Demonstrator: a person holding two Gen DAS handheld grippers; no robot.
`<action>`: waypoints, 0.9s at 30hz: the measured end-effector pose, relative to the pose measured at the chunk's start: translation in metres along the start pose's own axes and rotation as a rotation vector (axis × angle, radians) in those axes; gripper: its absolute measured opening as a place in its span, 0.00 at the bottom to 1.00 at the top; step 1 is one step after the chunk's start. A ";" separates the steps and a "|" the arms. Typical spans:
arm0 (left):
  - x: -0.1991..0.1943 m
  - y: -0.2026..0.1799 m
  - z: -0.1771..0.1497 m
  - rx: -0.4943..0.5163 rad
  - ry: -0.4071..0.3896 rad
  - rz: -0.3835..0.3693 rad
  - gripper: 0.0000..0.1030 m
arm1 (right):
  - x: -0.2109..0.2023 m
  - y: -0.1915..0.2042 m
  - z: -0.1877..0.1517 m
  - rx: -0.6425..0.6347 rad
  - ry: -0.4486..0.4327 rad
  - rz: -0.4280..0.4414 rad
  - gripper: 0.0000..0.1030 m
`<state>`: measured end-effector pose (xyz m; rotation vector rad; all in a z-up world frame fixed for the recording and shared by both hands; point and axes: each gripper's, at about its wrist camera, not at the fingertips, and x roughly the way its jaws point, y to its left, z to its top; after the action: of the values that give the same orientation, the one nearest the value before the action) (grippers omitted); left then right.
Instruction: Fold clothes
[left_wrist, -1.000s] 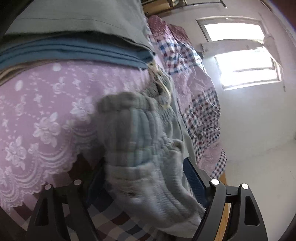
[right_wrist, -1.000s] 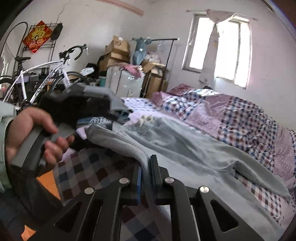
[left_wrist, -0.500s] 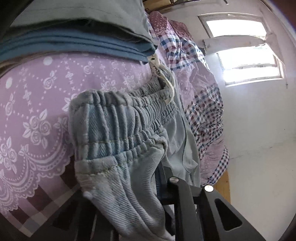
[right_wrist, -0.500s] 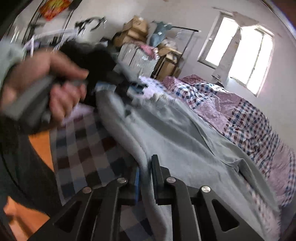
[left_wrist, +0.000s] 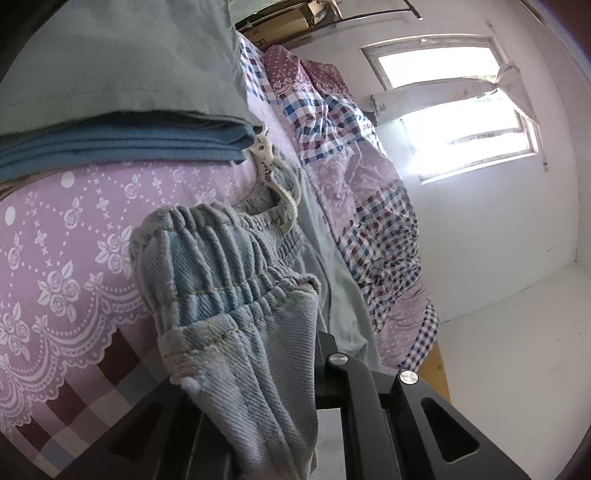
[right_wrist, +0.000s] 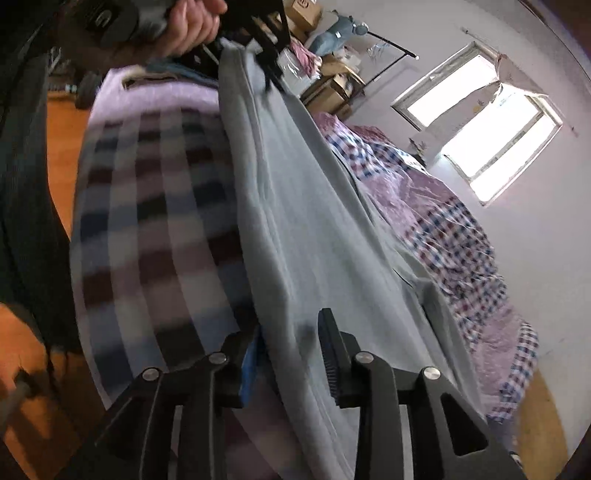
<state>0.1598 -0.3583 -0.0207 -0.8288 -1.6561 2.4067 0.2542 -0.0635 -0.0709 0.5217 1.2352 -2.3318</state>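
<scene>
Pale blue denim pants (left_wrist: 221, 266) with an elastic waistband and a white drawstring (left_wrist: 275, 181) lie along the bed. My left gripper (left_wrist: 299, 354) is shut on the bunched waistband, and the cloth hides its left finger. In the right wrist view the same pants (right_wrist: 314, 221) stretch from that left gripper (right_wrist: 258, 40), held by a hand (right_wrist: 184, 26) at the top, down to my right gripper (right_wrist: 288, 354). The right jaws are opening. The trouser cloth still runs between them, but the right pad stands clear of it.
A folded stack of grey-green and blue clothes (left_wrist: 110, 92) sits on the lilac lace-print sheet (left_wrist: 66, 258). A rumpled checked quilt (right_wrist: 454, 236) fills the far side of the bed. Cardboard boxes (right_wrist: 332, 92), a bright window (right_wrist: 480, 136) and orange wooden floor (right_wrist: 62, 147) surround it.
My left gripper closed on the waistband, which it only straddled before. My right gripper sank and rolled, and its jaws parted from the cloth they pinched.
</scene>
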 end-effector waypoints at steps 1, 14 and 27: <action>-0.001 -0.001 0.001 0.000 -0.004 -0.006 0.07 | -0.002 -0.003 -0.006 -0.004 0.014 -0.017 0.31; -0.008 0.004 0.003 -0.012 -0.019 -0.002 0.06 | -0.010 -0.059 -0.054 0.077 0.206 -0.148 0.01; -0.077 -0.023 -0.023 0.060 -0.061 -0.076 0.02 | -0.101 -0.072 -0.042 0.124 0.139 -0.147 0.00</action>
<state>0.2314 -0.3593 0.0229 -0.6769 -1.5971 2.4395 0.3036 0.0285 0.0079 0.6651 1.2333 -2.5450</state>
